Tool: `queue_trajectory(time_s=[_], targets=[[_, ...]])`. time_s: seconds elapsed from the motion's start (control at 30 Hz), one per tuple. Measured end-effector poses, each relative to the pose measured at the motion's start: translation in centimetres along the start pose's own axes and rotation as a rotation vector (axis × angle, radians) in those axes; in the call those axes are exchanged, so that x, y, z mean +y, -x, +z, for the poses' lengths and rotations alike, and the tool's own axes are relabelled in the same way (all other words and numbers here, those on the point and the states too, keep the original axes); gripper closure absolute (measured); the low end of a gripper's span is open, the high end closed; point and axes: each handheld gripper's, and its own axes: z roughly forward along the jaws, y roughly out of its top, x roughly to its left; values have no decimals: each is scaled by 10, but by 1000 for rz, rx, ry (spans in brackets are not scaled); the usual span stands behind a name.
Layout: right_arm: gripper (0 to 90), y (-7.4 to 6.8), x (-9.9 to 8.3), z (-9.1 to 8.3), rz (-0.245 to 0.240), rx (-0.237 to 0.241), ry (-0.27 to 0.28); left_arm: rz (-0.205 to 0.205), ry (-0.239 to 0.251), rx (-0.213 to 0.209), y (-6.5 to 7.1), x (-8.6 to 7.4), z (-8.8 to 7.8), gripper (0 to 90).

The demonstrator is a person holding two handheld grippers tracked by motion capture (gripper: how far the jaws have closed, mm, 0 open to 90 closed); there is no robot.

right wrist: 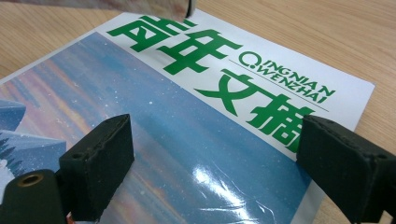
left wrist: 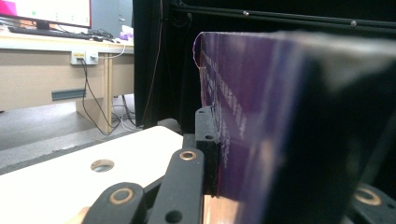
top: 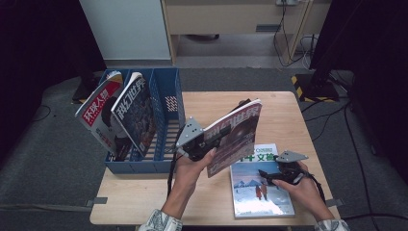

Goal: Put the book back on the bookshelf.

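From the high view we see the left gripper (top: 208, 143) clamped on a glossy dark magazine (top: 234, 136), held upright above the wooden table (top: 284, 108), next to the blue slotted plastic file rack (top: 166, 103).

Left gripper view: its purple cover (left wrist: 261, 121) sits pinched between the jaws.

Right gripper view: the right gripper (right wrist: 212, 161) hangs with jaws wide apart over the shiny blue magazine (right wrist: 196, 140) lying flat on the table, reading "QINGNIAN WENZHAI".
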Motion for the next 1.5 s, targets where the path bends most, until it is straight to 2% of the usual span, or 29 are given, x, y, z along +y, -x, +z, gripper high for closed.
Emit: queue_trajectory(time_s=[0.13,0.2,0.33,0.37,0.4,0.43,0.5,0.57,0.67,0.77,0.83,0.97,1.03,1.2,1.47,1.5], targets=[[165,4,3,-2,12,1,-9,-13,11,17,-1,4,-8,839],[160,9,4,-5,30,-18,-7,-8,13,22,-1,7,-12,839],[165,27,2,-20,85,-123,37,2,13,31,-1,12,-23,839],[165,27,2,-20,85,-123,37,2,13,31,-1,12,-23,838],[165,32,0,-23,102,-146,36,-2,15,39,-2,13,-26,838],[163,46,-8,-30,139,-197,9,-7,18,51,-4,14,-32,839],[164,53,-13,-33,163,-217,-12,-9,22,63,-6,15,-38,839],[170,58,-16,-36,169,-235,-3,-14,22,75,-8,16,-41,839],[165,59,-17,-34,168,-223,-12,-24,25,86,-12,15,-44,839],[156,57,-19,-27,166,-222,-72,-31,28,90,-15,15,-46,839],[158,56,-20,-25,159,-222,-92,-31,26,91,-15,15,-47,838],[148,58,-25,-23,182,-215,-117,-33,32,92,-16,17,-50,838],[141,60,-27,-23,201,-210,-106,-36,36,97,-16,19,-52,838],[132,59,-30,-22,201,-221,-79,-39,49,115,-17,27,-61,838],[131,59,-30,-22,201,-222,-79,-41,56,137,-19,37,-72,838],[131,59,-30,-22,204,-222,-79,-39,67,142,-19,42,-78,838]])
